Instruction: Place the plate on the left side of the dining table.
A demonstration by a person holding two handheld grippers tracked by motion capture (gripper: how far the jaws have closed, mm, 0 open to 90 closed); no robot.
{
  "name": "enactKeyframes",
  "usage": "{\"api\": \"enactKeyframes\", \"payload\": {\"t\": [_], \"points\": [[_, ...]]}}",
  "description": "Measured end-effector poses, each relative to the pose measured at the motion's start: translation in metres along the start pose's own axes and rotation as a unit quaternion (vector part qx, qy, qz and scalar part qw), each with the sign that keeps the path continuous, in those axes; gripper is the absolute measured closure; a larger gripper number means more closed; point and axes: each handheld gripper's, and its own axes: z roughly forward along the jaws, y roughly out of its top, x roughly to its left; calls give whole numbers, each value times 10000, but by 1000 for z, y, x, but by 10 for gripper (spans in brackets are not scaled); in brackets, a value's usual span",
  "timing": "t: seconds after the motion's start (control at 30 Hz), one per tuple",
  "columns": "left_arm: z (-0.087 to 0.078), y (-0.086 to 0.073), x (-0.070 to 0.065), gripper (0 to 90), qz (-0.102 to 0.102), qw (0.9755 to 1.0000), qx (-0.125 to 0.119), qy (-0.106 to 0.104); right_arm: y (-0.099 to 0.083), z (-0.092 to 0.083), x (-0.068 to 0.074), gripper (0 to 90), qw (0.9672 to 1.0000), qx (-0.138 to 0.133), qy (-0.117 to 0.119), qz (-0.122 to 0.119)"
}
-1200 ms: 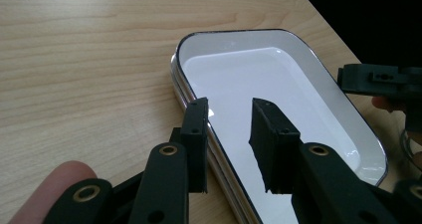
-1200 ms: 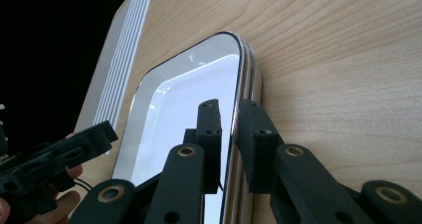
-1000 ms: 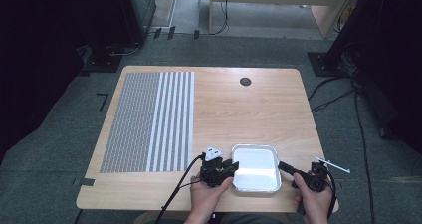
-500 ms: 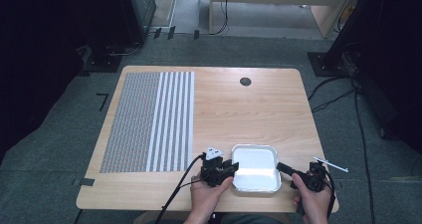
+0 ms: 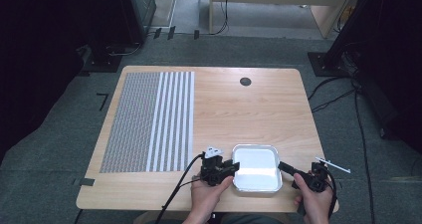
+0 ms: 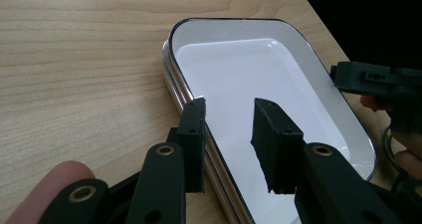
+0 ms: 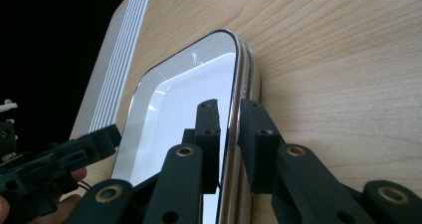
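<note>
- Grey-and-white striped mat [image 5: 148, 122]: laid flat over the left part of the wooden table [image 5: 259, 104], well apart from the work area.
- Left gripper [image 5: 230, 168]: held in the left hand [image 5: 208, 194] at the near edge of the table, just left of the tray. Jaws part open, straddling the tray's left rim, one outside the wall, the other over the white interior. Gap visible between the inner jaw and the rim in the left gripper view [image 6: 228, 129]; contact of the outer jaw uncertain from this angle, so no firm grip confirmed.
- White enamel tray [image 5: 256, 165]: shallow, rectangular, rounded corners, dark rim line, resting flat near the front edge of the table, right of centre, between both grippers. Interior bare and glossy [image 6: 259, 84].
- Right gripper [image 5: 282, 167]: held in the right hand [image 5: 314, 196], reaching in from the tray's right side. Jaws narrowly set [image 7: 230, 134], one inside and one outside the right rim [image 7: 239, 89], close against the wall on both sides.
- Round dark grommet [image 5: 245, 81]: set in the far part of the tabletop.
</note>
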Motion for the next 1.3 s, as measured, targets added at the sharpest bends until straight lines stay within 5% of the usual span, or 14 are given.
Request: {"api": "enactKeyframes", "payload": {"t": [0.47,0.73,0.97,1.1,1.13,1.2,1.3], "points": [[2,-1,-1,662,-14,10000,30,-10,0,-1,0,796,9999,-3,112,1],[4,-1,-3,658,-39,9999,30,-119,2,-9,7,800,9993,-302,172,-142],[5,-1,-3,654,-12,9999,53,-154,-2,-3,11,798,9981,-176,-332,-486],[5,-2,-4,655,52,9999,24,-107,-6,1,20,819,9948,-212,-711,-691],[5,-2,-4,656,97,9999,14,-88,-6,1,22,828,9938,-246,-801,-730],[6,-5,-13,664,487,9984,-58,278,-8,0,28,849,9913,-370,-1004,-765],[7,-6,-18,660,640,9973,-39,365,-8,-1,30,857,9901,-475,-1124,-697]]}}
